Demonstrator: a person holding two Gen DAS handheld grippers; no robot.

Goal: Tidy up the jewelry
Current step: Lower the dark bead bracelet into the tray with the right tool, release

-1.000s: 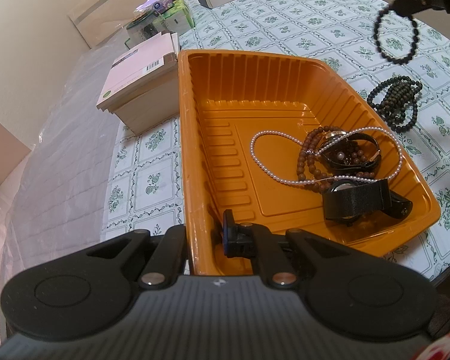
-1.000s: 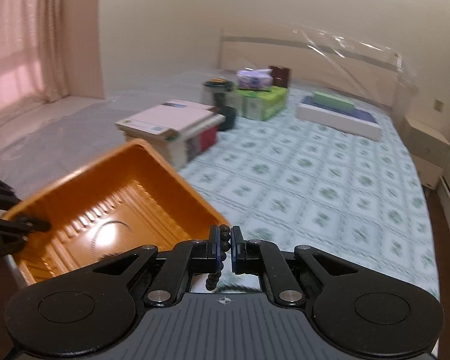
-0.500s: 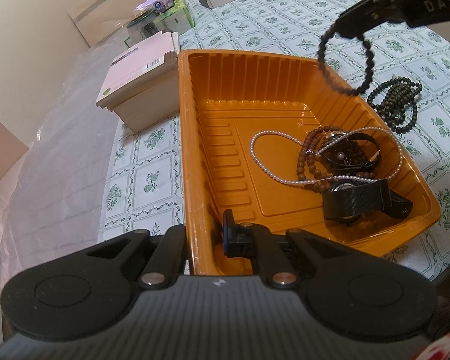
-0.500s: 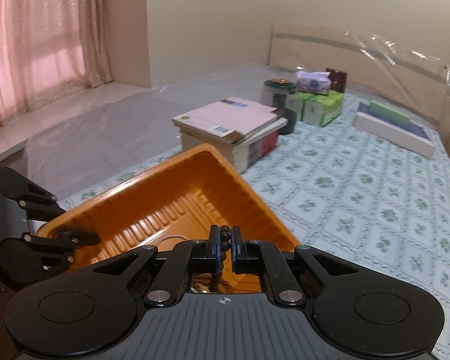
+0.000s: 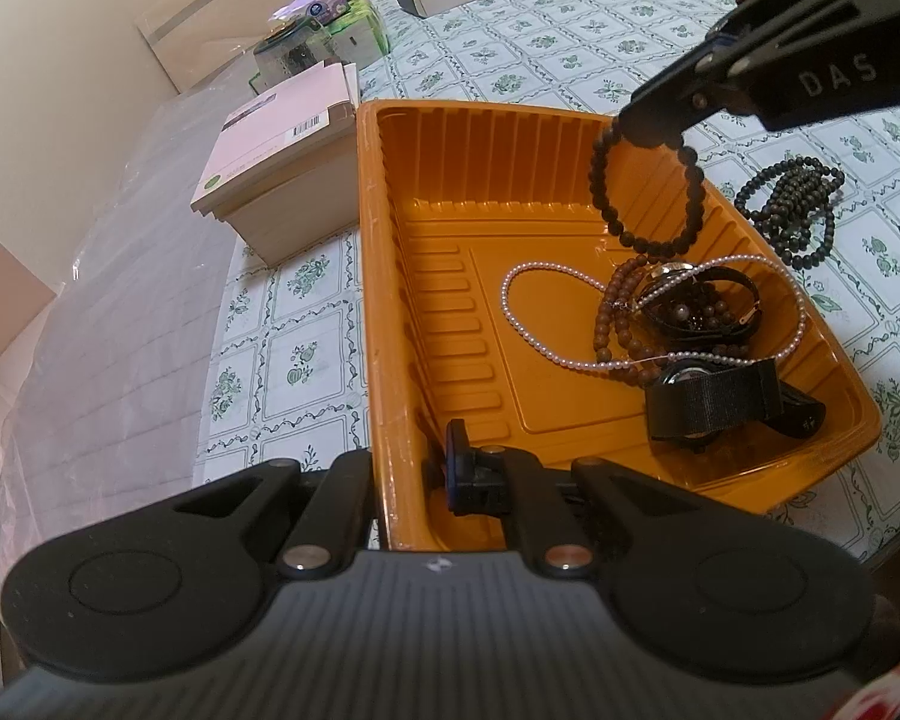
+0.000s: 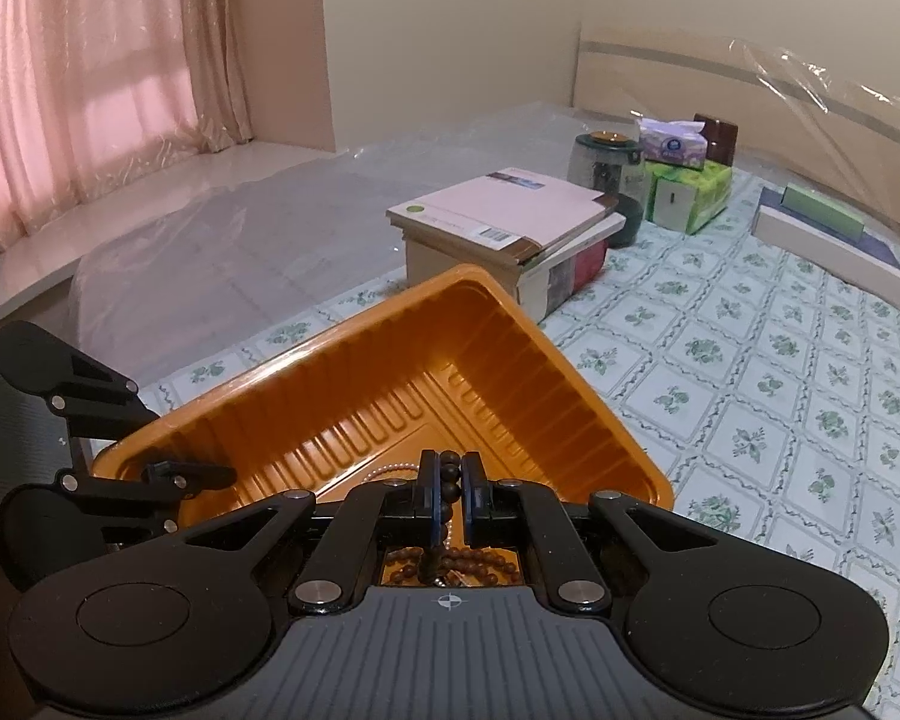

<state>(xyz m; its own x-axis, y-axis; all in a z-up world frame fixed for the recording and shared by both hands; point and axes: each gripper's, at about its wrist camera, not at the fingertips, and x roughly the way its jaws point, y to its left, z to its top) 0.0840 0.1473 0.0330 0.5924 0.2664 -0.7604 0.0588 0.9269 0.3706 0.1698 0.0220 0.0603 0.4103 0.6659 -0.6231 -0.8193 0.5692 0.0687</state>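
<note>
over the tray's (image 5: 390, 276) far right, the right gripper (image 5: 651, 129) hangs a black bracelet (image 5: 645, 192), clenched on its beads. left gripper (image 5: 414, 468) clamps the tray's near wall; another bead string (image 5: 795, 210) lies right of it.

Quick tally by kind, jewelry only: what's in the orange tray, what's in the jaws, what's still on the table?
Bead bracelets or strands: 3 — dark bracelet in the right gripper, brown strand in the orange tray, dark strand on the table
Pearl necklace: 1
Watches: 2 — leather-strap watch, fabric-strap watch
Total: 6
</note>
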